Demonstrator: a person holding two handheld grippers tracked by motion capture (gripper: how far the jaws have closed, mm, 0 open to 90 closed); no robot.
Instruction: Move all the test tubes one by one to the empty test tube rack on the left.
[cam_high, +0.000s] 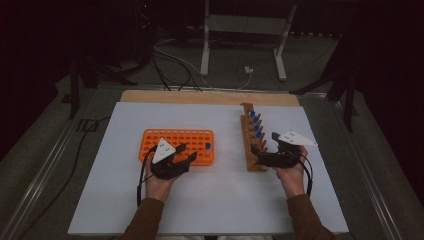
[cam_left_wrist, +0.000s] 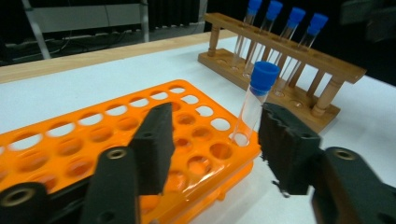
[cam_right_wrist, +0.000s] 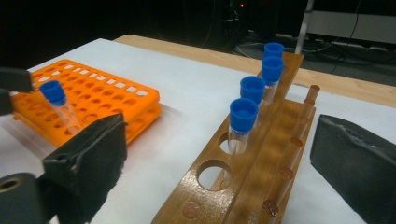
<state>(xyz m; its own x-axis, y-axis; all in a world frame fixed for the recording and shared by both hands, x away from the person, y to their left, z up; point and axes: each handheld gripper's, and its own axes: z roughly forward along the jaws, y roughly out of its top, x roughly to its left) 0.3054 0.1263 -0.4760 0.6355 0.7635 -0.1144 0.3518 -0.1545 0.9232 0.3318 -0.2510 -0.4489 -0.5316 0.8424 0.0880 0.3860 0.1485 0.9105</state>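
**Test tube freshly seated in the orange rack, jaws parted around it**

Seen from above, a person's two hands hold black grippers over a white table (cam_high: 210, 200). At centre left, the left gripper (cam_high: 186, 152) sits at the near edge of an orange rack (cam_high: 175, 137). At centre right, the right gripper (cam_high: 265, 150) rests at the near end of a wooden rack (cam_high: 248, 145).

In the left gripper view, a capped tube (cam_left_wrist: 254, 105) stands in a corner hole of the orange rack, right of centre. It leans slightly. The left gripper's jaws are spread, with the tube between them and close to the right-hand pad; no pad appears to press it, though the gap on that side is hard to judge.

The main risk is a snag. If the left hand draws away sideways, the near pad could catch the tube and tip it or lift it from its hole. The orange rack might also slide.

The right gripper view shows its own jaws spread wide and empty, either side of the wooden rack. Four blue-capped tubes (cam_right_wrist: 243, 121) stand in its far holes, and the near holes are empty. That count is hard to read from above. The high view alone shows both hands and the spacing of the two racks.
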